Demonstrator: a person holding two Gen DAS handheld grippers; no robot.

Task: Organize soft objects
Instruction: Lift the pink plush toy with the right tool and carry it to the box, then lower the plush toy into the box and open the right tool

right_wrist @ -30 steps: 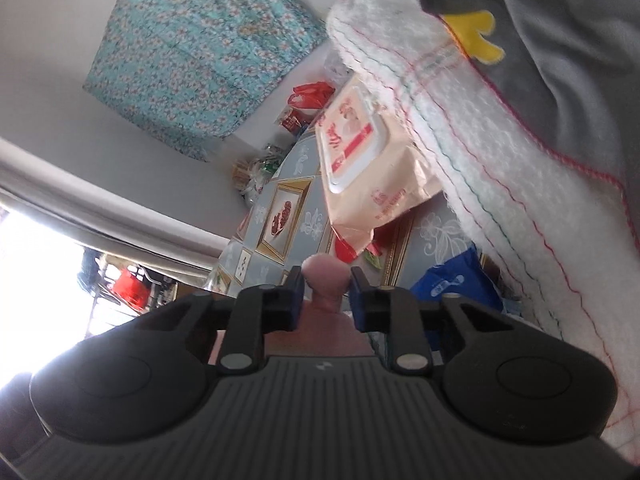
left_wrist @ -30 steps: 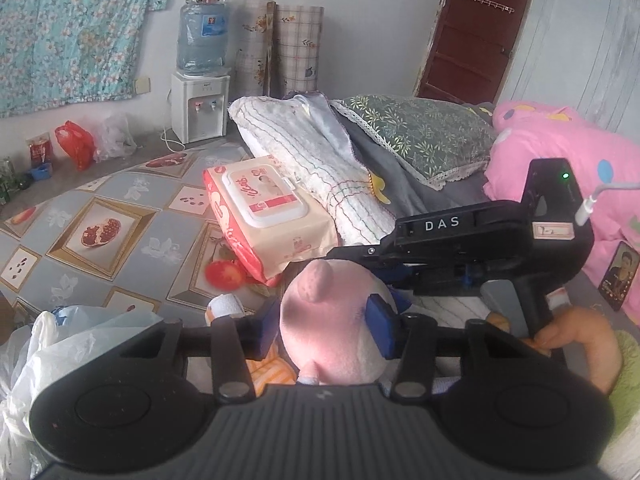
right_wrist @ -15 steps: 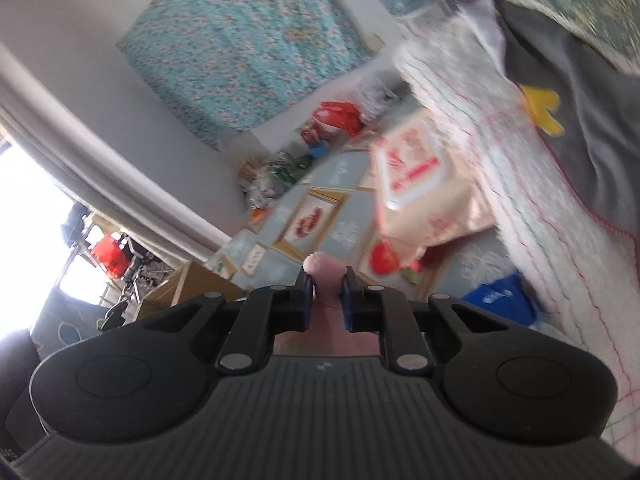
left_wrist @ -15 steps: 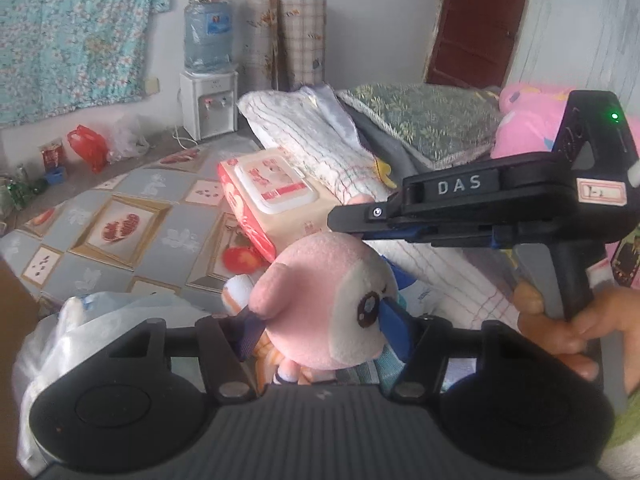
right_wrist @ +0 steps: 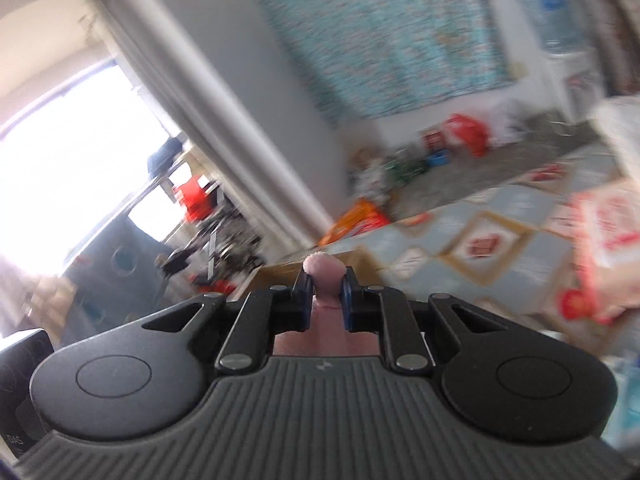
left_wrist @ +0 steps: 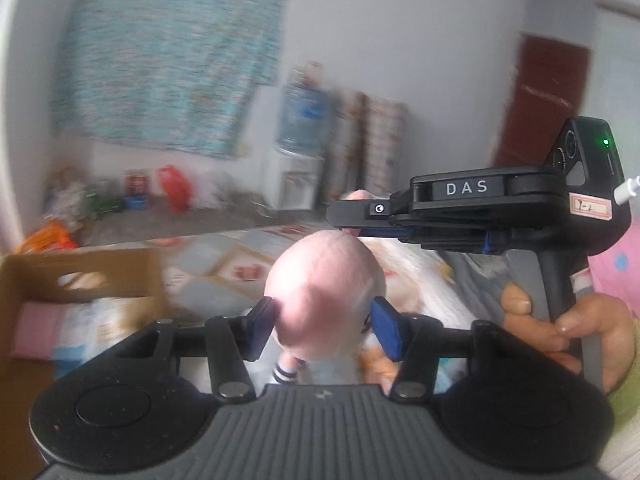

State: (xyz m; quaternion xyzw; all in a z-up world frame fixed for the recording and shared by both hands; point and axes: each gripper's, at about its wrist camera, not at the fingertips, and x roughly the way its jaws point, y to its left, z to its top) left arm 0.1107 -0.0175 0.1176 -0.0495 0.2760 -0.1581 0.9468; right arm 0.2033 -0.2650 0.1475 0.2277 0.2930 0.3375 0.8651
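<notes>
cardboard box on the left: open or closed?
Open. The cardboard box has no lid or flaps over its top, and the left wrist view looks straight in at blurred pink and white contents.

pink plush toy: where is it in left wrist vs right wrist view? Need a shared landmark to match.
Left wrist: pink plush toy low centre, head between the left gripper pads.
Right wrist: only its pink nub, centre, pinched in the right gripper.
Shared landmark: turquoise floral cloth on the wall.
</notes>
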